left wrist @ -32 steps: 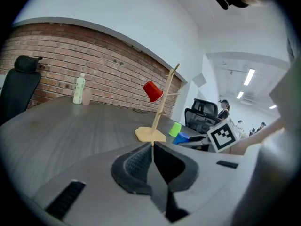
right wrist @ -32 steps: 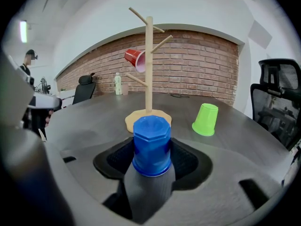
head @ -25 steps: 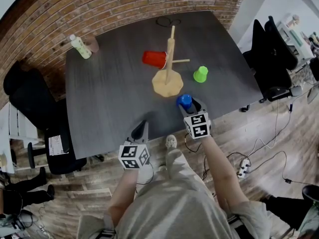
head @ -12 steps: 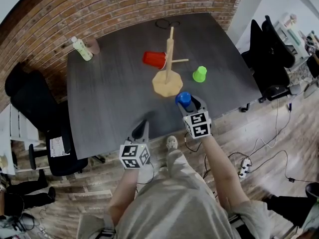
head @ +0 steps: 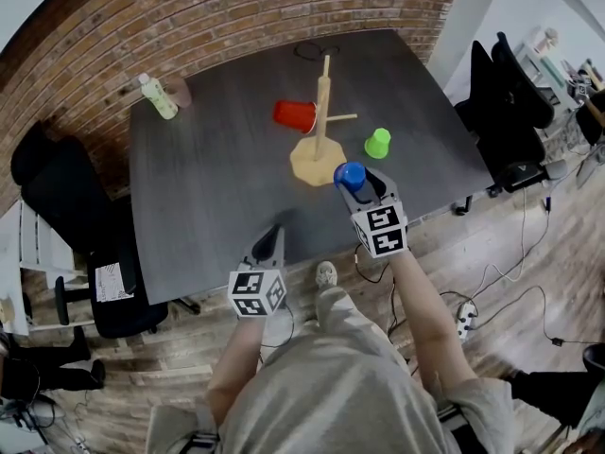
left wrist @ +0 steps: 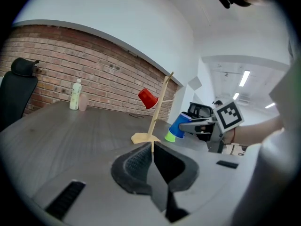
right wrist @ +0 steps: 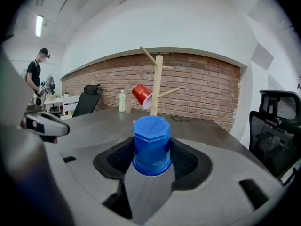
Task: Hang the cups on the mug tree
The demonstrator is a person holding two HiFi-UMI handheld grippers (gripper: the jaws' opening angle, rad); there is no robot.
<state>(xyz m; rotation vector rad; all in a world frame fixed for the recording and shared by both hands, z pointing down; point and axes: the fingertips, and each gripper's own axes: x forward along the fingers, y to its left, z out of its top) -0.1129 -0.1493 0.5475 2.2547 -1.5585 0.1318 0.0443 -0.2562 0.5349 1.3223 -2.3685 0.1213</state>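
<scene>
A wooden mug tree [head: 319, 130] stands on the dark table [head: 208, 187], with a red cup [head: 295, 114] hung on its left peg. To its right a green cup [head: 378, 143] rests upside down on the table. My right gripper [head: 352, 183] is shut on a blue cup [head: 350, 174], held above the table just in front of the tree's base; the same blue cup [right wrist: 152, 145] sits between its pads with the mug tree [right wrist: 156, 84] straight beyond. My left gripper [head: 267, 245] hovers shut and empty at the table's near edge; its jaws [left wrist: 152, 149] meet.
A pale bottle [head: 156, 96] and a small pinkish cup [head: 177, 90] stand at the far left corner. Black glasses [head: 317, 50] lie at the far edge. Office chairs [head: 510, 102] flank the table, one at the right and another chair [head: 57, 197] at the left. Brick wall behind.
My right gripper has lifted the blue cup, which now sits higher and closer to the tree's base. The left gripper has stayed in place.
</scene>
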